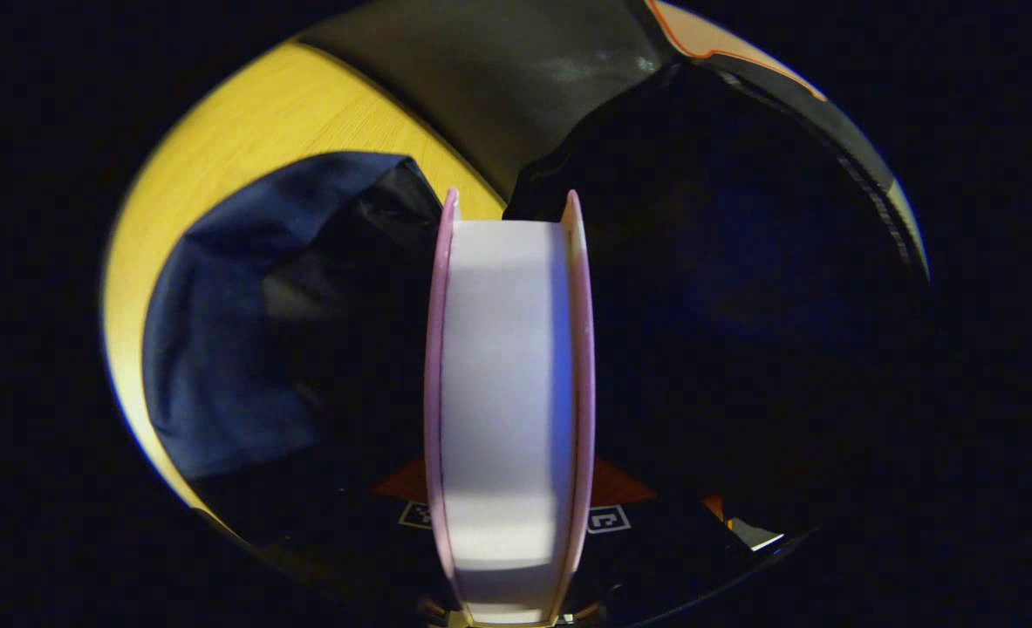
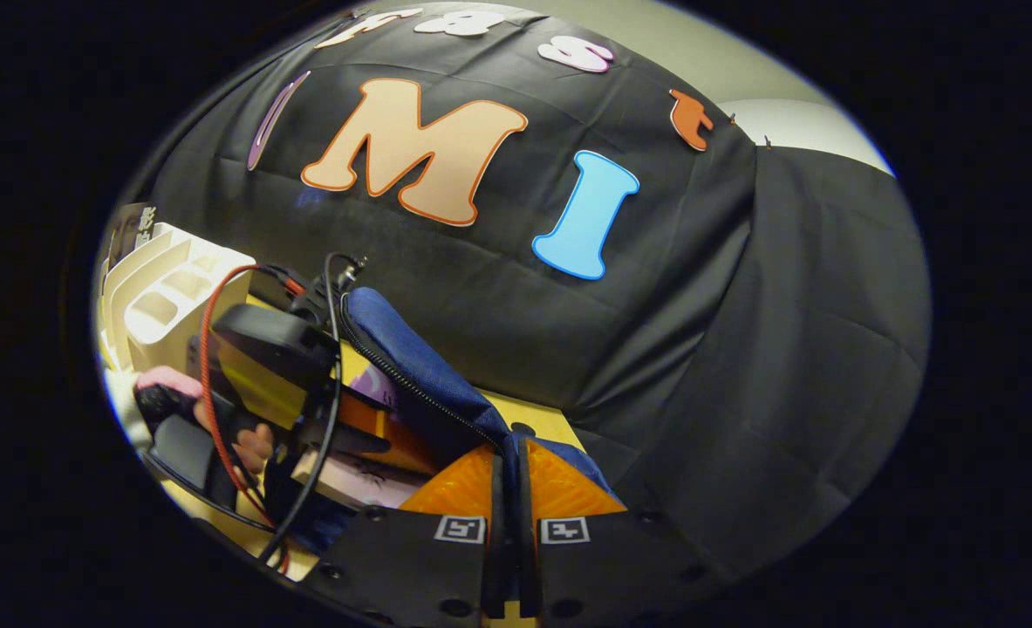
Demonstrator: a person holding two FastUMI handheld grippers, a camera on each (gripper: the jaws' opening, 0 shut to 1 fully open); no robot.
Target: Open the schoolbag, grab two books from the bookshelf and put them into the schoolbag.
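Pink-covered thick book (image 1: 507, 392) sits clamped between the left tool's (image 1: 509, 523) fingers over the dark blue fabric schoolbag (image 1: 219, 349) — right tool (image 2: 507, 488) pinches its zippered edge closed-fingered.

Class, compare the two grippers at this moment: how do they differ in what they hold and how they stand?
The left gripper clamps a thick pink-covered book; the right gripper pinches the schoolbag edge. The left gripper's fingers stand wide apart around the book; the right gripper's are nearly together. Both are shut on something.
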